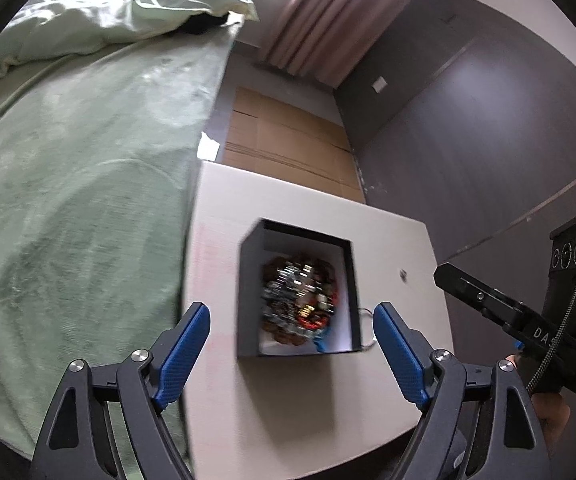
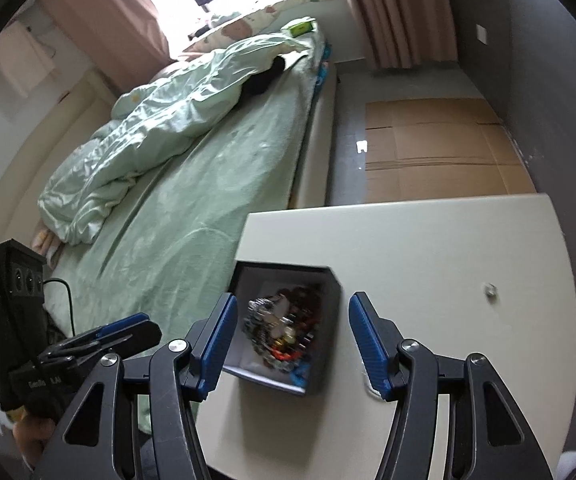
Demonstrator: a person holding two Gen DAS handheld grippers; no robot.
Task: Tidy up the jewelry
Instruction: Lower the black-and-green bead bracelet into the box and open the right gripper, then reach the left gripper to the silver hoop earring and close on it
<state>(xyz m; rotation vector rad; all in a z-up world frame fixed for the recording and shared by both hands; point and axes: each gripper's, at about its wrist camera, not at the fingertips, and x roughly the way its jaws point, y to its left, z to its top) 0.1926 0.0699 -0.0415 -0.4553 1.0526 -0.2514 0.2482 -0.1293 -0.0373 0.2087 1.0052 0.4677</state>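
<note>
A dark open box [image 1: 248, 280] with white inner walls stands on a pale table [image 1: 392, 248]. It holds a tangled heap of colourful jewelry [image 1: 300, 300]. A thin ring [image 1: 366, 314] lies on the table against the box's right side. A small stud [image 1: 403, 276] lies alone further right. My left gripper [image 1: 292, 356] is open and empty, hovering above the box's near edge. In the right wrist view my right gripper [image 2: 288, 344] is open and empty above the same box [image 2: 328, 344] and jewelry [image 2: 284, 328]. The stud [image 2: 490, 290] lies to the right.
A bed with a green sheet [image 1: 68, 200] and crumpled duvet [image 2: 160, 120] runs along the table's left side. Flattened cardboard [image 2: 436, 148] covers the floor beyond the table. A grey wall [image 1: 508, 120] stands on the right, with pink curtains [image 2: 400, 12] at the back.
</note>
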